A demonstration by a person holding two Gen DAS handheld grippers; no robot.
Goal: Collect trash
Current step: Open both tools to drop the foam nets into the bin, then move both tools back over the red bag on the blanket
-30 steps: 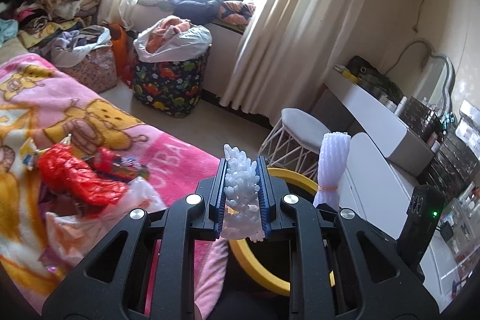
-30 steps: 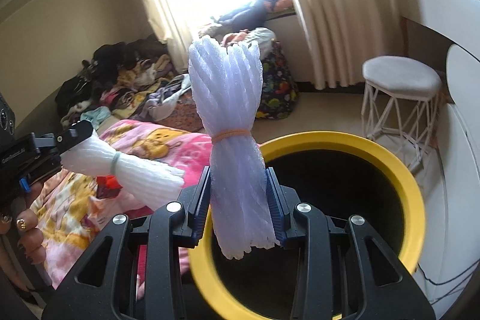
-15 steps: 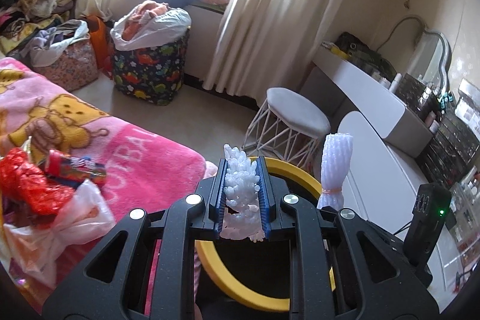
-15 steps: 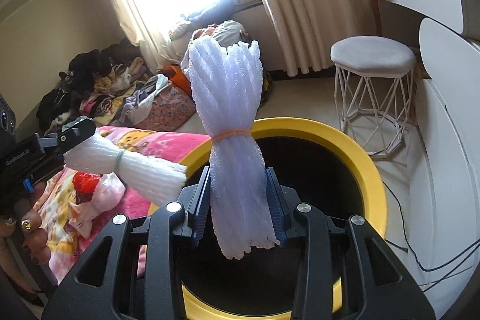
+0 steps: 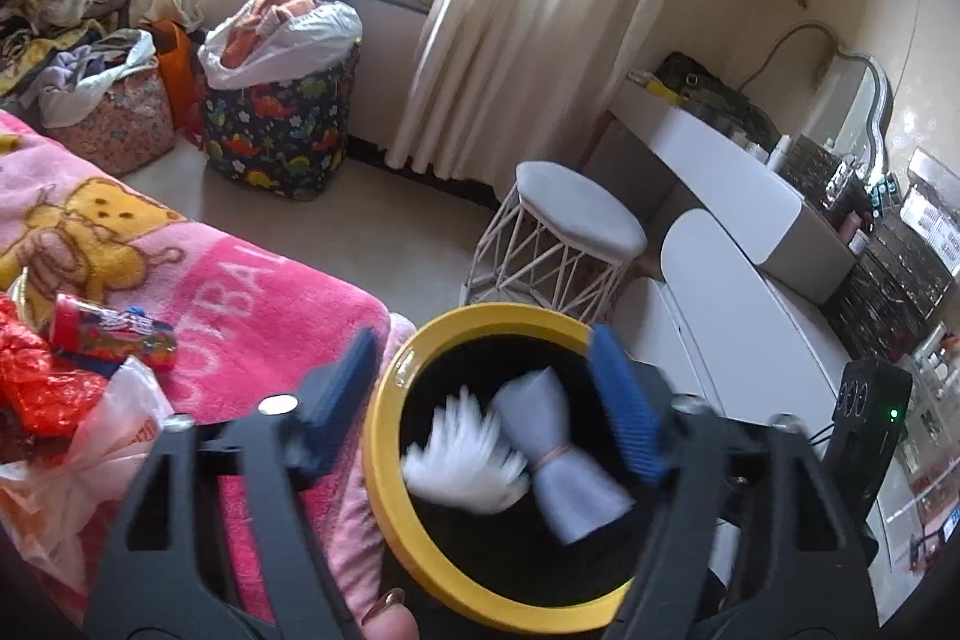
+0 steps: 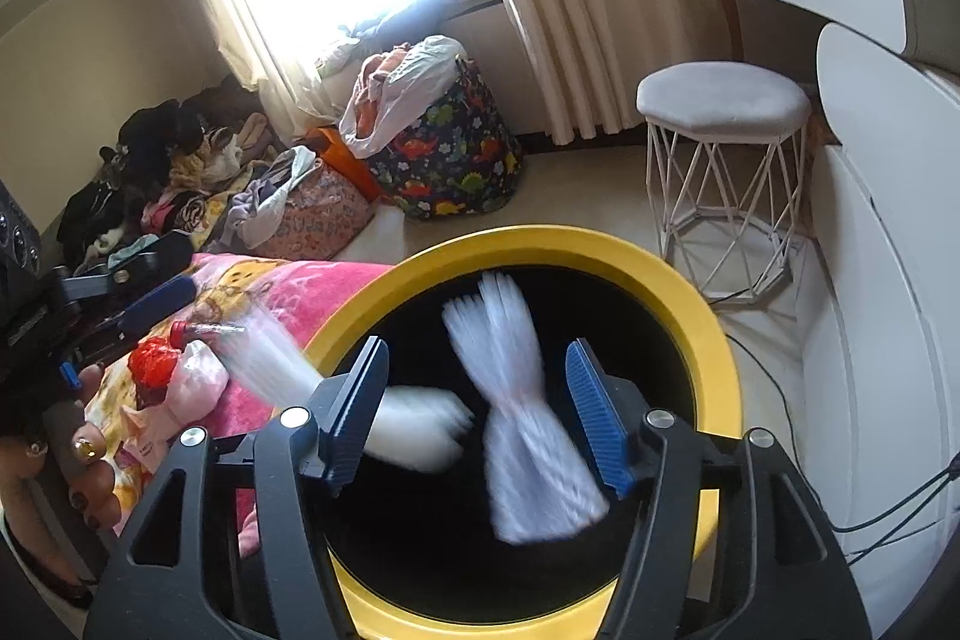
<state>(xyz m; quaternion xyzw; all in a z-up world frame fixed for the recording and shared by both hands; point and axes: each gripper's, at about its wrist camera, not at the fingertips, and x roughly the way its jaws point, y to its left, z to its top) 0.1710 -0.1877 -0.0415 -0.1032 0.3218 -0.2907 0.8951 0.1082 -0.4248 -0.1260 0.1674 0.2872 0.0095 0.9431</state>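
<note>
A black bin with a yellow rim (image 5: 390, 484) (image 6: 720, 340) stands beside the bed. Two white foam-net bundles drop into it, both blurred: one tied with a band (image 5: 558, 454) (image 6: 522, 400), the other paler (image 5: 462, 454) (image 6: 414, 430). My left gripper (image 5: 480, 400) hangs over the bin's mouth with its jaws opening, blue pads wide apart and clear of the foam. My right gripper (image 6: 474, 400) is also above the bin, jaws opening; the banded bundle falls between its pads without touching them. The left gripper (image 6: 150, 292) shows at the left of the right wrist view.
More trash lies on the pink blanket (image 5: 252, 292): a red crumpled wrapper (image 5: 36, 382), a snack tube (image 5: 108, 334), a pale plastic bag (image 5: 120, 418). A white wire stool (image 5: 570, 232) and white dresser (image 5: 750, 280) stand right of the bin; laundry baskets (image 5: 276, 130) by the window.
Both grippers were shut on foam-net bundles; now both have opened and the two bundles are falling into the bin. The left gripper moved right, over the bin.
</note>
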